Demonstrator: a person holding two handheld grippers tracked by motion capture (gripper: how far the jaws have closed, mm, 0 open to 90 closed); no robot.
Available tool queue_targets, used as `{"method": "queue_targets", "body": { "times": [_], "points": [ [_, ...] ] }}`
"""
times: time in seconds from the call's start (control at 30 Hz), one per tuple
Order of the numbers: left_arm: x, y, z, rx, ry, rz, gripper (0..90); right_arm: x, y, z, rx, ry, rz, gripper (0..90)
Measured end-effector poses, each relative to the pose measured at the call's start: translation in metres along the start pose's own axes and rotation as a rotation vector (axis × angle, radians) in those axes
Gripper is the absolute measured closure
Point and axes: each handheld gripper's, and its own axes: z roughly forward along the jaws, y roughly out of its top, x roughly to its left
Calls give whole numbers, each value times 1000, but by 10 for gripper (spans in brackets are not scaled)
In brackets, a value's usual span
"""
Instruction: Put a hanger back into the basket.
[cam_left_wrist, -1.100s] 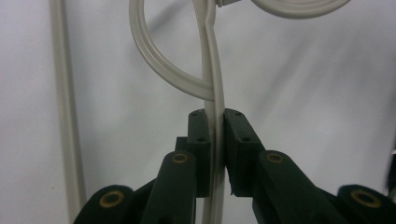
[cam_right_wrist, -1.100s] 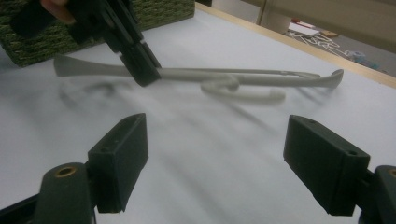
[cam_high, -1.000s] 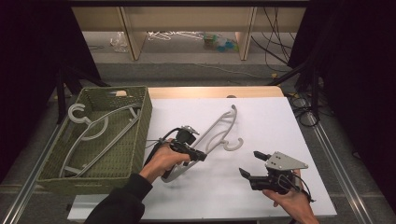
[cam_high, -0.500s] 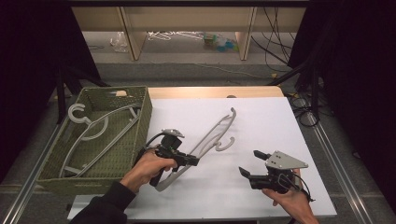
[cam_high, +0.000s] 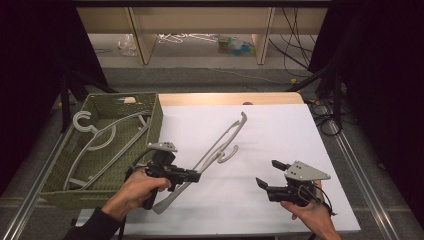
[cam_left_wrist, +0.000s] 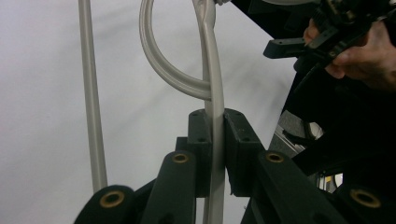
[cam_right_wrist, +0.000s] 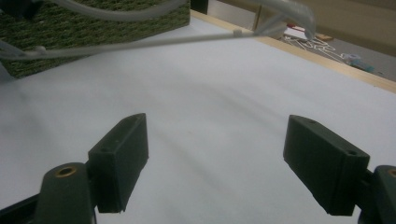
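Observation:
A grey plastic hanger (cam_high: 220, 145) stretches slantwise over the white table, its far end near the back. My left gripper (cam_high: 192, 176) is shut on the hanger's near arm and holds it slightly off the sheet. In the left gripper view the pads (cam_left_wrist: 201, 140) clamp the thin arm of the hanger (cam_left_wrist: 214, 84), just below where the hook loop joins it. At the near right my right gripper (cam_high: 267, 174) rests open in the hand, nothing between its jaws. From the right gripper (cam_right_wrist: 217, 158) view, the hanger (cam_right_wrist: 140, 44) hangs blurred in the distance.
A green woven basket (cam_high: 156, 125) stands at the table's left and holds another grey hanger (cam_high: 100, 140). The white sheet (cam_high: 285, 135) ends at a wooden strip (cam_high: 225, 98) at the back. Dark stands and cables flank both sides.
My left gripper has carried the hanger to the left and toward the near edge, lifting it a little. The right gripper has stayed still.

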Motion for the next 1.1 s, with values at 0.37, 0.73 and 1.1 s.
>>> {"method": "queue_targets", "body": {
  "times": [0.37,0.73,1.1],
  "points": [
    [-9,16,-59,-107,33,1,815,1,0,1,6,6,4,223],
    [4,25,-102,-195,42,-71,815,1,0,1,6,6,5,220],
    [29,23,-151,-256,121,-102,815,2,0,2,6,9,5,219]
  ]
}}
